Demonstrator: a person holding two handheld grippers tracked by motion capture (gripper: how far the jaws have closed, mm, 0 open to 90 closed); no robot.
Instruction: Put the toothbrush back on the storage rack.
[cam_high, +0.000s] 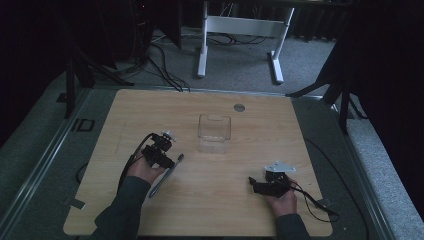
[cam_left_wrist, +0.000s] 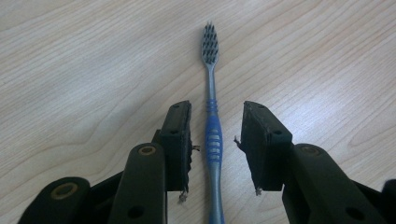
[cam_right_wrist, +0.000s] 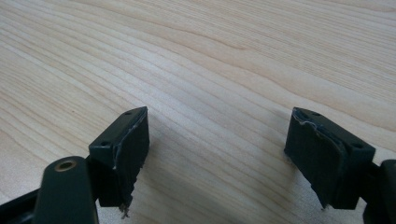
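Observation:
A toothbrush (cam_left_wrist: 213, 135) with a blue and grey handle and dark bristles lies flat on the wooden table (cam_high: 150, 110), left of centre (cam_high: 161, 181). In the left gripper view, my left gripper (cam_left_wrist: 216, 112) stands over its handle with one jaw on each side. A gap shows between each pad and the handle, so the gripper is open. In the high view the left gripper (cam_high: 166, 160) sits over the brush's upper half. My right gripper (cam_high: 256, 184) rests low near the table's front right. Its jaws (cam_right_wrist: 219, 121) are spread wide over bare wood, with nothing between them.
A clear plastic container (cam_high: 215, 131) stands at the middle of the table, beyond both grippers. A round grey grommet (cam_high: 239, 107) sits near the far edge. Cables trail from both grippers. A white desk frame (cam_high: 240, 30) stands on the floor behind the table.

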